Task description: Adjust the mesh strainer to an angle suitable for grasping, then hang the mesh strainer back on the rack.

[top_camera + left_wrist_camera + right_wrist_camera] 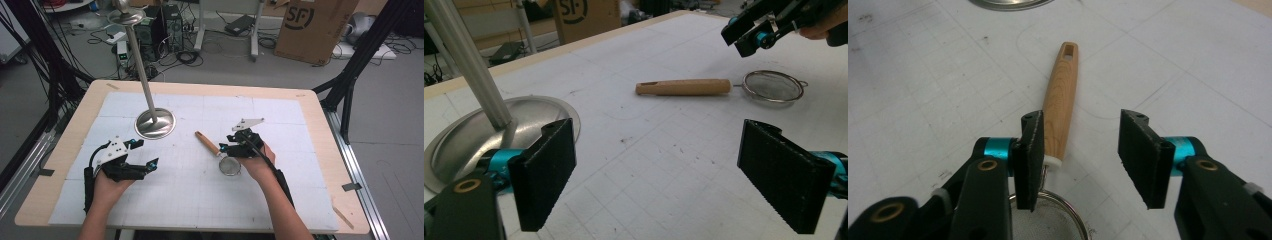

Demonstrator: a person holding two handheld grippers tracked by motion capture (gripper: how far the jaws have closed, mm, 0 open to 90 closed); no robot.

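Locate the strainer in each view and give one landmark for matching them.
High view: the strainer lies right of centre, its mesh bowl by the right tongs.
Left gripper view: strainer upper right, handle pointing left.
Right gripper view: strainer centre, handle pointing up.
Shared landmark: the metal stand base.

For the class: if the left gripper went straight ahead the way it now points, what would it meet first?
Probably the strainer: its wooden handle lies across the line between the open left gripper's jaws, with bare mat before it. The stand's base sits off to one side. Depth is hard to judge, so it might pass over.
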